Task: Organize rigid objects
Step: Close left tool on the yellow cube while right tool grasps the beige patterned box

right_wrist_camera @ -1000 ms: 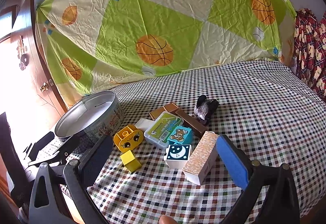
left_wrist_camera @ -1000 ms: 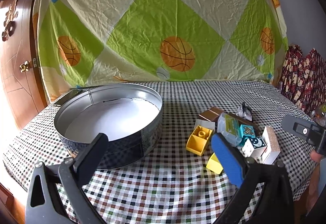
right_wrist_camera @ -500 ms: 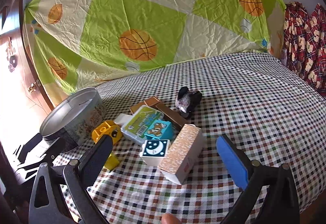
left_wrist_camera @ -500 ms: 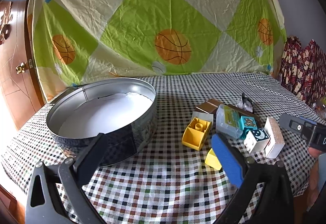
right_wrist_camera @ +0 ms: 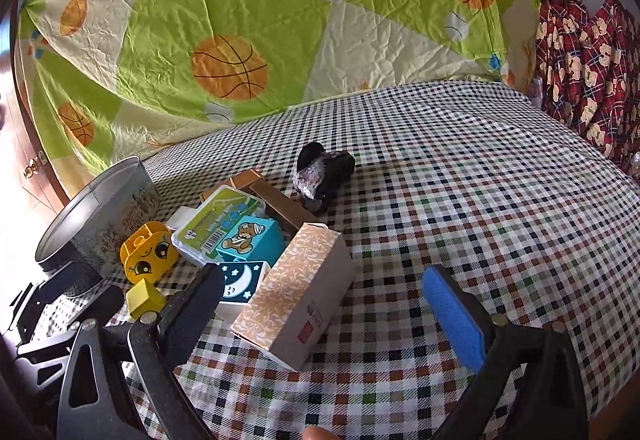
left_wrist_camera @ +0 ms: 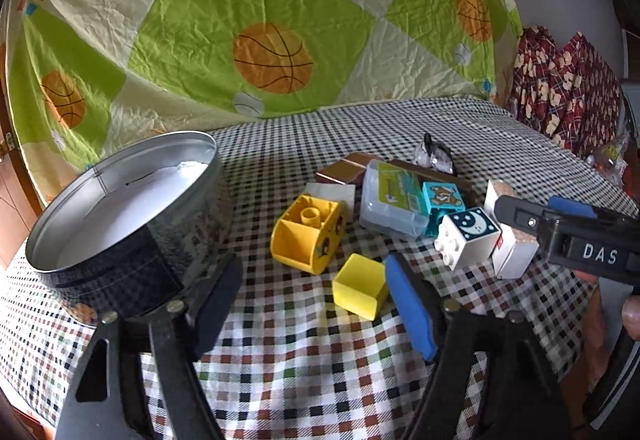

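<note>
A round metal tin (left_wrist_camera: 120,208) stands open at the left of the checked table; it also shows in the right wrist view (right_wrist_camera: 96,216). A pile of objects lies beside it: a yellow face brick (left_wrist_camera: 308,236), a small yellow cube (left_wrist_camera: 360,286), a clear plastic case (left_wrist_camera: 394,200), a teal bear cube (left_wrist_camera: 442,198), a moon cube (left_wrist_camera: 468,236), a patterned white box (right_wrist_camera: 296,292), brown flat boxes (left_wrist_camera: 344,172) and a dark lump (right_wrist_camera: 324,174). My left gripper (left_wrist_camera: 314,304) is open, the yellow cube just ahead of its right finger. My right gripper (right_wrist_camera: 324,304) is open around the patterned box.
A green and cream basketball sheet (left_wrist_camera: 272,24) hangs behind the table. Red patterned cloth (right_wrist_camera: 588,52) hangs at the right. A wooden door (right_wrist_camera: 28,160) is at the left. The table's front edge is close below both grippers.
Both grippers have moved forward and down toward the pile. The right gripper now straddles the patterned box; the left has closed in on the yellow cube.
</note>
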`<state>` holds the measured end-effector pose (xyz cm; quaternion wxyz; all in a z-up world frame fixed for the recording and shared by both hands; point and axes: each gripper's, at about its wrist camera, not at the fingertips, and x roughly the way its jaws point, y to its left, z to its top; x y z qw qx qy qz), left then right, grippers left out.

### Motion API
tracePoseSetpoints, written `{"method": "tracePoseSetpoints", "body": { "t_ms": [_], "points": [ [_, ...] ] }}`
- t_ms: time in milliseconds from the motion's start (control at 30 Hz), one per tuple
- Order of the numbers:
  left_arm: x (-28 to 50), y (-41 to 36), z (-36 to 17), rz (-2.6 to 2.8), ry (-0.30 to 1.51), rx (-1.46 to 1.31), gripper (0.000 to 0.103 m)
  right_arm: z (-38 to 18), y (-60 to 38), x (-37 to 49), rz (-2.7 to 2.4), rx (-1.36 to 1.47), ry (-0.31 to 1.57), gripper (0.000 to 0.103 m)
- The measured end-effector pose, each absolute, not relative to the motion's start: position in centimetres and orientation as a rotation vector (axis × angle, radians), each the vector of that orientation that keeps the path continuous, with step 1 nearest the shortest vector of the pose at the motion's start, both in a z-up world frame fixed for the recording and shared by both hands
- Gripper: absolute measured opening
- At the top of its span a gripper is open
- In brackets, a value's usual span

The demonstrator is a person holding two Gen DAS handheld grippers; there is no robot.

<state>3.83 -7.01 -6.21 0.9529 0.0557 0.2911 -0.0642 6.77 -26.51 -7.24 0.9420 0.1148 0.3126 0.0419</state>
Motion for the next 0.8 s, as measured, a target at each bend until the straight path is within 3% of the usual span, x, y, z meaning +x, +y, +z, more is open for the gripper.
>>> {"method": "tracePoseSetpoints", "body": {
  "t_ms": [100,367,400,433,533,633,800],
  "points": [
    [4.4,-7.6,-6.7,-0.16,0.621,0.116,0.06,-7.7,-26.5,7.2,0.091,0.237,0.667,0.086],
    [5.6,-8.6,-7.5,-0.213,0.683,0.127,0.057,-7.9,-26.5,7.6,0.089,0.248,0.682,0.084],
    [5.7,-8.6,-7.6,-0.219,0.688,0.122,0.056,-7.9,-26.7,7.4,0.098,0.267,0.668,0.076],
    [5.8,-8.5,-7.6,-0.224,0.69,0.114,0.054,-7.9,-26.9,7.3,0.099,0.281,0.662,0.07],
    [6.1,-8.2,-7.9,-0.238,0.708,0.089,0.036,-7.9,-27.1,7.5,0.099,0.293,0.666,0.07],
    [6.1,-8.1,-8.0,-0.24,0.707,0.075,0.035,-7.9,-27.4,7.2,0.08,0.312,0.651,0.064],
    [6.3,-8.2,-8.2,-0.239,0.723,0.085,0.035,-7.7,-27.7,7.3,0.055,0.287,0.654,0.063]
  ]
}}
